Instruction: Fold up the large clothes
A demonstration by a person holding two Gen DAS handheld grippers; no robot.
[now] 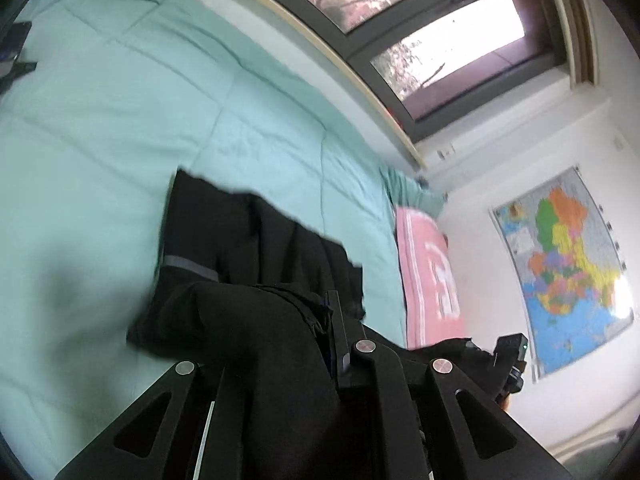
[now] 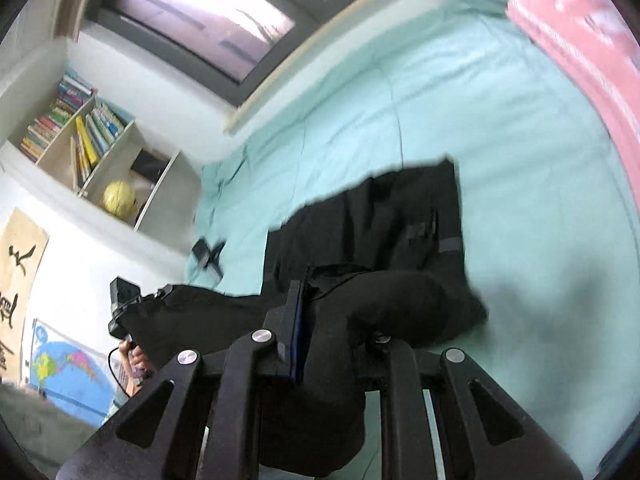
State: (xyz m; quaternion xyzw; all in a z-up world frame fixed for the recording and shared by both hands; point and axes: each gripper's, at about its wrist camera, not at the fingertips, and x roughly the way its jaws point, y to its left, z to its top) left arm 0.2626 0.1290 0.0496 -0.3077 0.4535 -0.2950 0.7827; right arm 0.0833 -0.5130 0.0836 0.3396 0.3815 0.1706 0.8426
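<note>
Pinching bunched black cloth, the left gripper (image 1: 316,332) and right gripper (image 2: 320,320) each have jaws closed on an edge of the black garment (image 1: 256,240), lifting that end, probably to carry it over as a fold. Its far part lies on the green bed (image 1: 120,120), toward 12 o'clock from both grippers. At 10 o'clock in the right view, a bookshelf (image 2: 132,160) holds books (image 2: 92,136) and a yellow ball (image 2: 119,197). A pink pillow (image 1: 428,276) sits at 3 o'clock.
</note>
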